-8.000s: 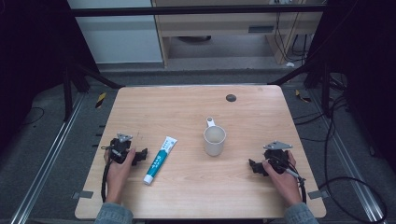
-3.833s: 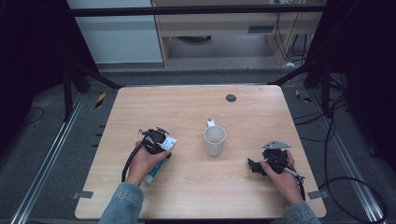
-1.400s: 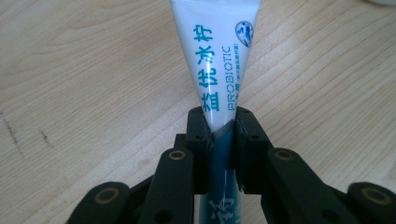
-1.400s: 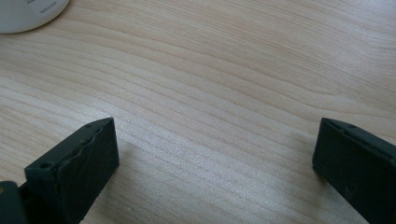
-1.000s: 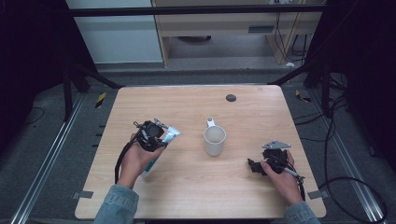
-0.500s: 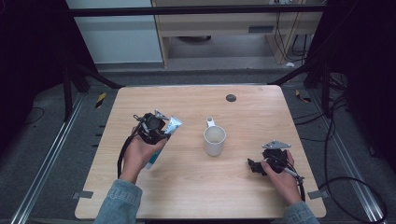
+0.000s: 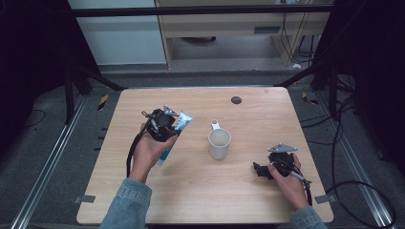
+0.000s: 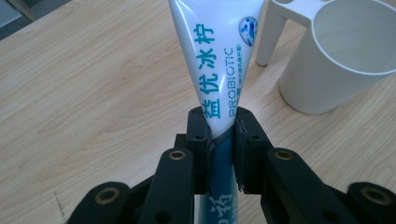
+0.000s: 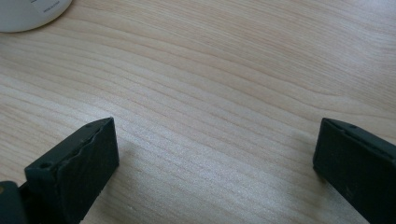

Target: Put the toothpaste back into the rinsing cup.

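Left gripper [image 8: 219, 135]: clamped on the tube [image 8: 219, 60], jaws pinching it about midway, the crimped flat end pointing away from the hand.
Tube: lifted off the table [image 7: 248, 200], tilted, left of the cup [image 7: 219, 143] and near it, not yet over the rim.
Cup: upright, empty, handle on its far side.
Done: pickup, judging by the raised tube.
Left: carry the tube to the cup and, likely, drop it in.
Left hand [image 7: 148, 150]: raised left of the cup, wrist bent, forearm reaching forward.
Right gripper [image 9: 215, 154]: jaws spread wide, nothing between them, resting on the table right of the cup, idle.
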{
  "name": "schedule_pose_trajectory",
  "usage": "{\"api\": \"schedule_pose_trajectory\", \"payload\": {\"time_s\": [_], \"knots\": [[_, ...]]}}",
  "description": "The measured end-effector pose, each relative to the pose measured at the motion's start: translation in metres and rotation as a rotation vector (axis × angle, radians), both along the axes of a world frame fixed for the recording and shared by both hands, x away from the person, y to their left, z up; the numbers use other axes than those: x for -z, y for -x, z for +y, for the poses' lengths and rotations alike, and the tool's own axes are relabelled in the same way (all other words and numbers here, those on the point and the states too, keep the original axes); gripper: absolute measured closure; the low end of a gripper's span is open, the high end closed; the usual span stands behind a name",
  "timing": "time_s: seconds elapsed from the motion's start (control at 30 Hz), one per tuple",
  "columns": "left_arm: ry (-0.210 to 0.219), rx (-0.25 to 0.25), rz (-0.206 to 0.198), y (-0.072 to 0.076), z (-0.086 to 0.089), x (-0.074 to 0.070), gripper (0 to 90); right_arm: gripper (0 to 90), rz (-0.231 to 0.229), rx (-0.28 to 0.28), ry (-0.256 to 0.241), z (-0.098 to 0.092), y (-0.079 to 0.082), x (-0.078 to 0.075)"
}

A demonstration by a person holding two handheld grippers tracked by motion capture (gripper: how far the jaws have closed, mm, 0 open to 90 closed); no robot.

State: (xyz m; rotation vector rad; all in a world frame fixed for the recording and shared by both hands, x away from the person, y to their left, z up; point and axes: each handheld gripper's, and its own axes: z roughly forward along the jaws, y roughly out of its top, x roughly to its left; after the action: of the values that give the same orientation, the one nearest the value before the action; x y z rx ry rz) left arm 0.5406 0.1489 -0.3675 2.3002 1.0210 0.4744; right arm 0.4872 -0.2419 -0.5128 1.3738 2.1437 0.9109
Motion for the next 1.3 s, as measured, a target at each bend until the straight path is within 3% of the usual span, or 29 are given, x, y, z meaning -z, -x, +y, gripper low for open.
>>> {"api": "schedule_pose_trajectory", "payload": {"time_s": [0.3, 0.37, 0.53, 0.93, 1.3], "knots": [[0.016, -0.004, -0.032, 0.002, -0.011, -0.005, 77.8, 0.4, -0.002, -0.019, 0.003, 0.001, 0.000, 0.000], [0.031, -0.019, -0.061, 0.001, -0.015, -0.006, 77.9, 0.4, -0.001, -0.019, 0.002, 0.001, 0.000, 0.000], [0.044, -0.007, -0.082, 0.003, -0.025, -0.013, 78.0, 0.4, -0.003, -0.021, 0.003, 0.001, 0.000, 0.000], [0.082, 0.003, -0.112, 0.003, -0.038, -0.021, 78.0, 0.4, 0.001, -0.021, 0.000, 0.001, 0.001, 0.000], [0.088, 0.013, -0.127, 0.004, -0.043, -0.027, 78.1, 0.4, 0.002, -0.025, -0.002, 0.001, 0.001, 0.000]]}}
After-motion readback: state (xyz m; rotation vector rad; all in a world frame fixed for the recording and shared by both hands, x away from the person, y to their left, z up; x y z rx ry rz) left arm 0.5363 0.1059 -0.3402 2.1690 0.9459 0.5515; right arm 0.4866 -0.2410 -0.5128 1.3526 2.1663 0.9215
